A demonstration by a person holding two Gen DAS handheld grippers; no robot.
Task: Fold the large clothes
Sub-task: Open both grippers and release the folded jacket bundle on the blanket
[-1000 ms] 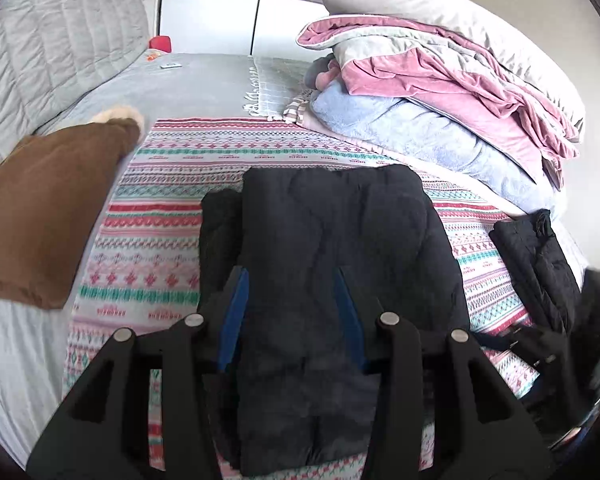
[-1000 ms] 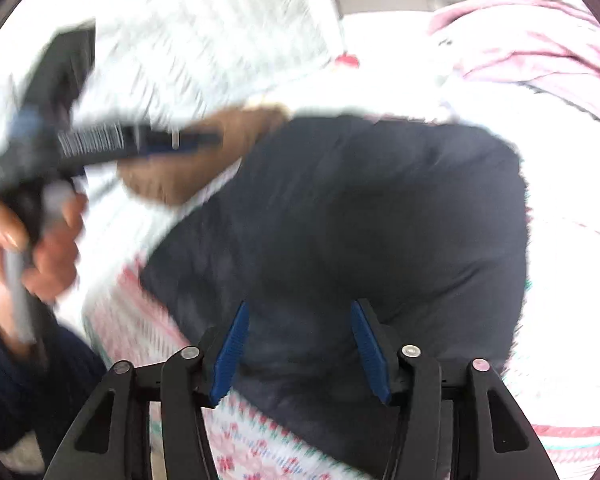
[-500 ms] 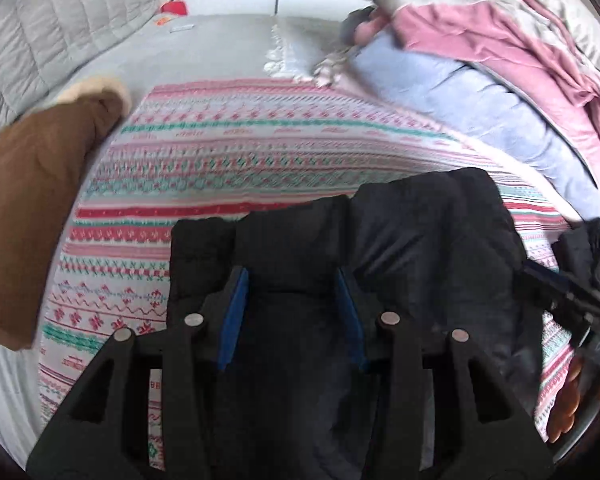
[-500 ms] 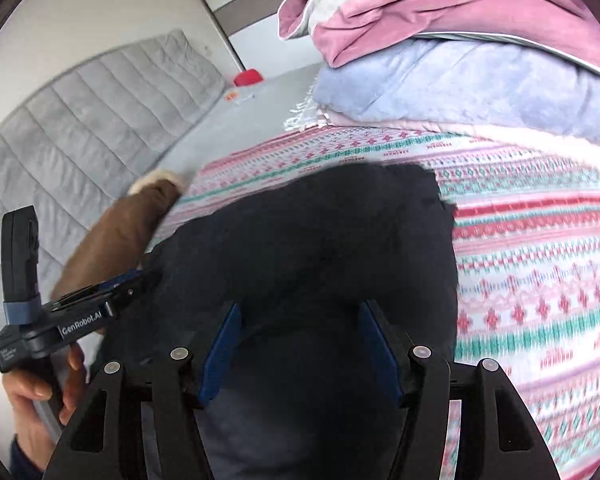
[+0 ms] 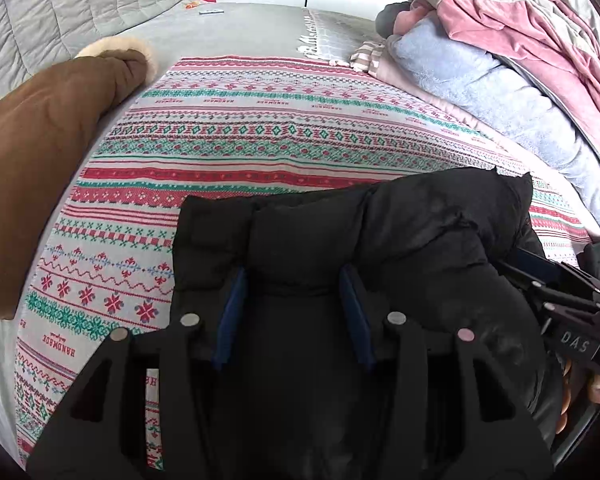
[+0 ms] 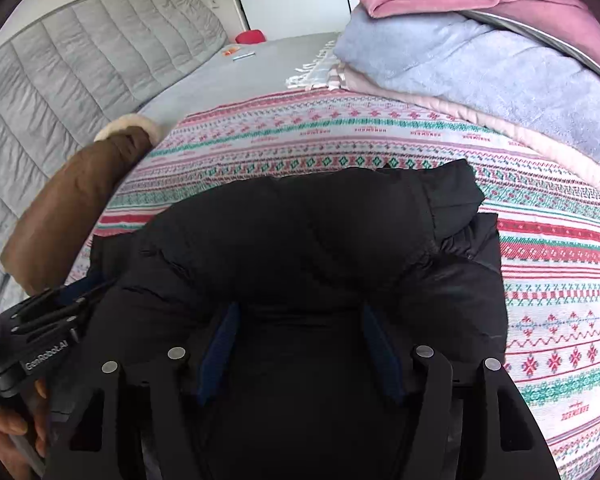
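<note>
Both hand-held grippers are now sitting lower and closer over the black jacket (image 5: 400, 232) than a second ago, when the left view was taking in its whole length and the right view was a blur; the jacket's far end is now doubled back toward the cameras into a thick roll. Left hand-held gripper (image 5: 296, 292) is pointing steeply down with its blue pads on either side of a puffy ridge of the jacket; its jaws have just been opening a little and are standing about half apart, with the fabric bulging up between them, and whether the pads are pressing it I cannot tell. Right hand-held gripper (image 6: 300, 328) is likewise angled down over the dark padding, jaws a bit wider, fabric filling the gap between the pads, grip also unclear. Each view is catching the other tool at its side: the right one at the right edge of the left view, the left one at the lower left of the right view, with fingers wrapping the handle.

The jacket is lying on the striped patterned blanket (image 5: 260, 152) toward the near edge of the bed (image 5: 252, 28). A brown fleece-trimmed garment (image 5: 32, 168) is resting at the blanket's left edge, apart from the jacket. A pile of bedding (image 6: 480, 52) in pink and pale blue is heaped along the right side
</note>
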